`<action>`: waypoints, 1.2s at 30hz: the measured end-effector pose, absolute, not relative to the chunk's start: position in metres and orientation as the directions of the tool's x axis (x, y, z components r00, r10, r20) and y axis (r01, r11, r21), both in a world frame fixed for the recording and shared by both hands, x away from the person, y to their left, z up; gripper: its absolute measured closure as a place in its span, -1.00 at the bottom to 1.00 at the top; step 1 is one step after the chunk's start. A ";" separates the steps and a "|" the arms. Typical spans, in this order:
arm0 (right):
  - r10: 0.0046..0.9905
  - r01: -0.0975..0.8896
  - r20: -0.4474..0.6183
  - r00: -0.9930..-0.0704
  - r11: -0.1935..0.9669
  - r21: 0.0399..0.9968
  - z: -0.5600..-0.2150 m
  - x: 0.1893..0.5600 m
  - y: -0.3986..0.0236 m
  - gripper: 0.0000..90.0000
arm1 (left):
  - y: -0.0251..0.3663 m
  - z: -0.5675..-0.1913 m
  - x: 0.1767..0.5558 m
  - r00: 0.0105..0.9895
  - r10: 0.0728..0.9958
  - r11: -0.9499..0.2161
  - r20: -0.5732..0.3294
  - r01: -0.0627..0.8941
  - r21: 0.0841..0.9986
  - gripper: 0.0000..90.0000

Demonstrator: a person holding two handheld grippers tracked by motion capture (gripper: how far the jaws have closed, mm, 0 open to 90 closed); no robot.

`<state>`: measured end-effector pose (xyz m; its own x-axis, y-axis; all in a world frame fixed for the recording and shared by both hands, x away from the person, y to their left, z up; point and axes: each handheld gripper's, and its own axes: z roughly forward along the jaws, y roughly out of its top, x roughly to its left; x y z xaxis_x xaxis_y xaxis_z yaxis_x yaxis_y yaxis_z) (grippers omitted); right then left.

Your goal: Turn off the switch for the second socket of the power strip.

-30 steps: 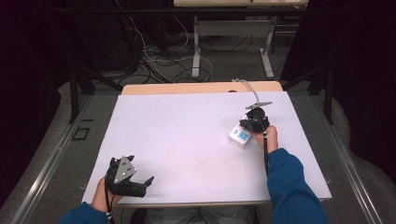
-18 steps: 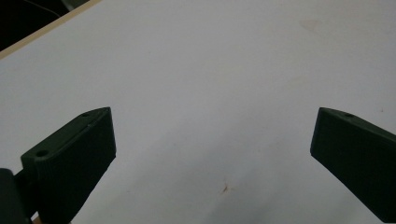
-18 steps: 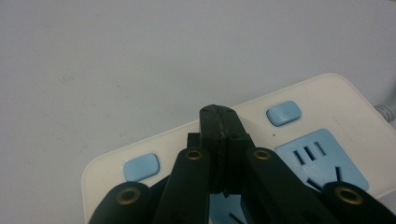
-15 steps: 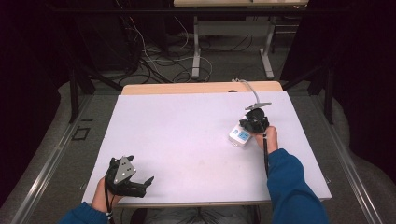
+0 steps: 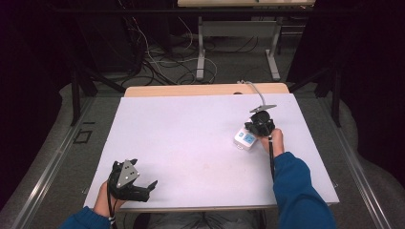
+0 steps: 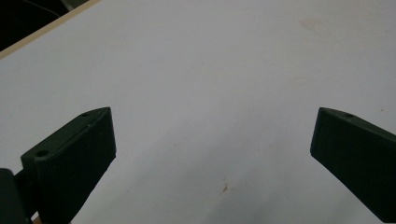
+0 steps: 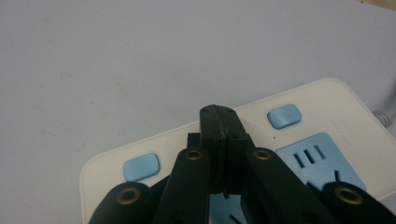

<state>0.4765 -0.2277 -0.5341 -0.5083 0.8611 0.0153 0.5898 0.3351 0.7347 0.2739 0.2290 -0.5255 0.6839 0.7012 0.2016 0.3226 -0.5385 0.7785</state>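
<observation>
The white power strip (image 5: 246, 139) lies on the right side of the counter (image 5: 191, 138), directly under the right gripper (image 7: 219, 114), whose jaws are clenched together on nothing, their tip over the strip's top face between its two blue buttons (image 7: 142, 166). The strip's long axis runs across that gripper's view. The left gripper (image 5: 145, 190) rests well apart at the near left edge, jaws spread wide over bare counter, so the right hand (image 5: 273, 141) is much nearer.

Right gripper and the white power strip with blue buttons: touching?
Cannot tell. In the right gripper view the right gripper, jaws shut, overlaps the white power strip between its blue buttons, with neither contact nor gap visible.
</observation>
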 end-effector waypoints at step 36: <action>0.860 0.584 -0.009 -0.511 0.355 0.731 -0.533 0.475 -0.221 1.00 | 0.228 -0.526 0.273 0.682 0.704 -0.531 0.197 0.322 0.784 -1.00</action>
